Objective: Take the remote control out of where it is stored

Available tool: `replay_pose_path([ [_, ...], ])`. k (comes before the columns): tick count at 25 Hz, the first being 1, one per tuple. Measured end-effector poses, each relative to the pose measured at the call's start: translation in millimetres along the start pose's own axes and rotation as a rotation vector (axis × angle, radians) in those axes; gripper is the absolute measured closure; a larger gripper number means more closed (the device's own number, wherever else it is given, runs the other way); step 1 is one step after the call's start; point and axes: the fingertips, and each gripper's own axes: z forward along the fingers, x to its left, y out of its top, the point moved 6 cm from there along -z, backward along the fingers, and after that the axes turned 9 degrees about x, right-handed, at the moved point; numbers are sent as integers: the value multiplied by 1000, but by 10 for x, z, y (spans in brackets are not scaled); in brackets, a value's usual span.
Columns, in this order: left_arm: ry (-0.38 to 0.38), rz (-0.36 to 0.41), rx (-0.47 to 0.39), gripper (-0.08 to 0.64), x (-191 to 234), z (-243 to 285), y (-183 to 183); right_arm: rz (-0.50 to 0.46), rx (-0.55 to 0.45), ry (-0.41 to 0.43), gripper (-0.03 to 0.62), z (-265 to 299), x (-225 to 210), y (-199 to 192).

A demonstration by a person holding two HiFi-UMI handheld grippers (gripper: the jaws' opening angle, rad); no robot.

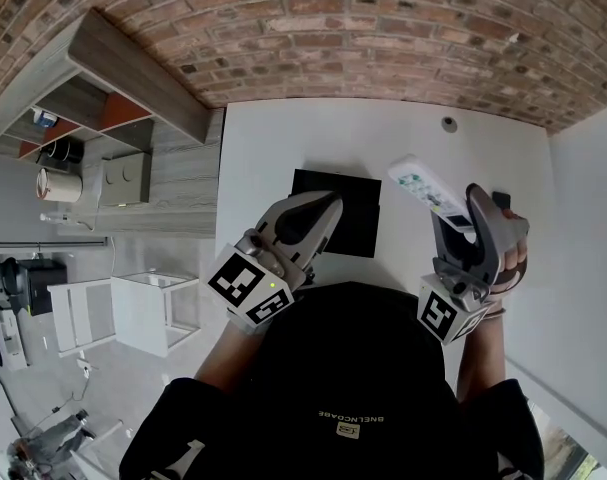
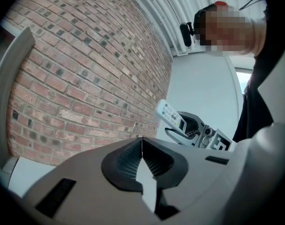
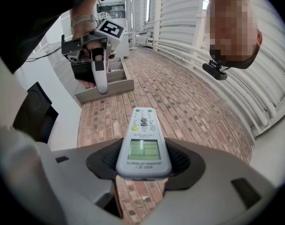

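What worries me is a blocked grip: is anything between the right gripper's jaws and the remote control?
Nothing visible. The right gripper has the remote control directly between its jaws, pads against the remote's sides. The left gripper hangs apart, jaws together and empty.

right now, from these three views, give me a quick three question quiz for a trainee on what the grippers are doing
1. True or false: the left gripper has its jaws together with nothing between them.
2. Which one holds the remote control? A) left gripper B) right gripper C) neither
3. Fill in: in the right gripper view, the wall beyond the remote control is built of ____.
Key: 1 true; 2 B; 3 brick
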Motion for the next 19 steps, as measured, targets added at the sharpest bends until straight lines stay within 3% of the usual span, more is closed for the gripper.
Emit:
replay_pose_path([
  [19, 44, -29, 18, 552, 150, -114, -114, -8, -1, 24, 348, 48, 67, -11],
])
